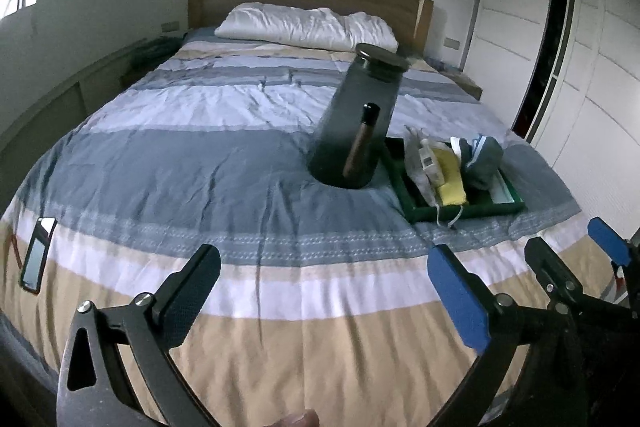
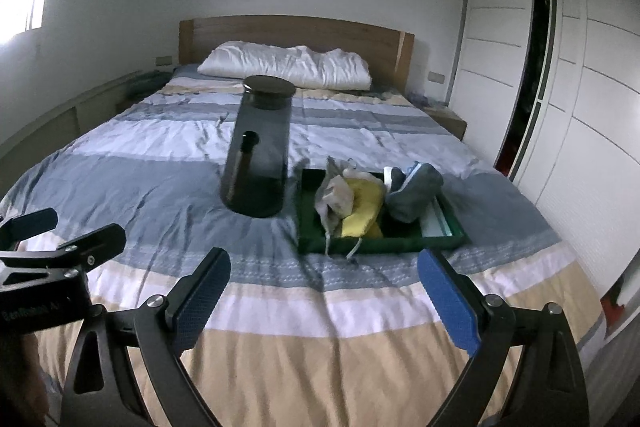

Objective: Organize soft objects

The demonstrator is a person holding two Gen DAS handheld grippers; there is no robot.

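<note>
Soft objects (image 2: 372, 197) fill a green tray (image 2: 448, 239) on the striped bed (image 2: 160, 187); both grippers gape, empty

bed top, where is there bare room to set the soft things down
Free: the striped bedspread left of the tall smoky jar, back to the white pillows, and the beige band in front of the green tray. A black phone lies at the left edge. Crowded: the tray, piled with a grey cloth, a yellow piece and a blue-grey pouch.
</note>
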